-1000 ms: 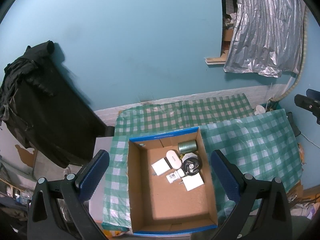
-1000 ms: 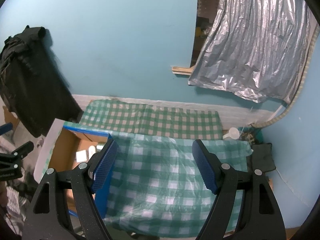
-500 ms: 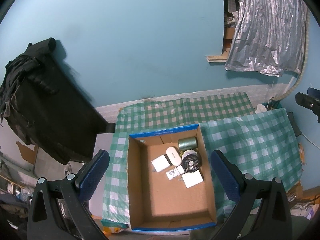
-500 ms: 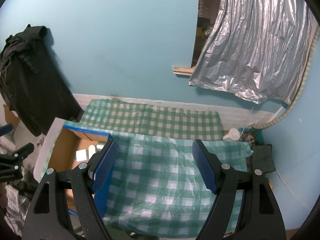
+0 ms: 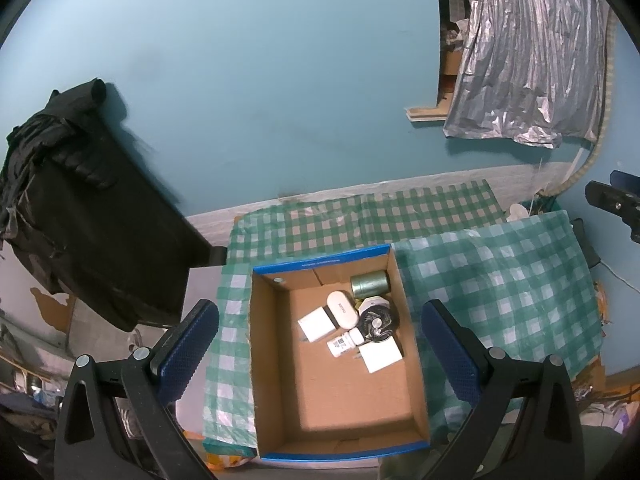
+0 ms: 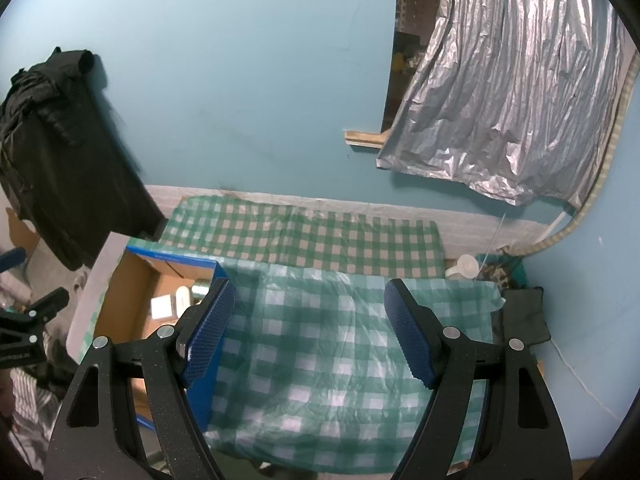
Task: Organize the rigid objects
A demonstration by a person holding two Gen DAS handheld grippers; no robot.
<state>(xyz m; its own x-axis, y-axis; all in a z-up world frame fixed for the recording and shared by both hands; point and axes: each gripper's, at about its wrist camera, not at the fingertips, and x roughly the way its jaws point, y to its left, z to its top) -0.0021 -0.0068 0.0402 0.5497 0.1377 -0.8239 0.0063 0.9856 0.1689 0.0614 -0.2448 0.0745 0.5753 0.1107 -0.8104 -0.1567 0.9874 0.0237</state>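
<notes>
A cardboard box with a blue rim (image 5: 264, 344) stands open on the green checked cloth. Inside it lie a metal tin (image 5: 370, 284), a white oval case (image 5: 342, 311), a small black fan (image 5: 377, 323), two white square adapters (image 5: 317, 323), and a small white bottle (image 5: 345, 342). My left gripper (image 5: 320, 356) is open and empty, high above the box. My right gripper (image 6: 310, 330) is open and empty, above the bare cloth (image 6: 320, 320) to the right of the box (image 6: 128, 292).
The teal wall is behind the table. A black garment (image 5: 80, 208) hangs at the left. Silver foil sheeting (image 5: 528, 60) hangs at the upper right. A white cup (image 6: 464, 266) sits by the cloth's far right corner. The right gripper's tip (image 5: 616, 204) shows at the left view's right edge.
Both grippers have risen and drawn back a little, so the box and table look smaller and lower. The objects in the box have not moved.
</notes>
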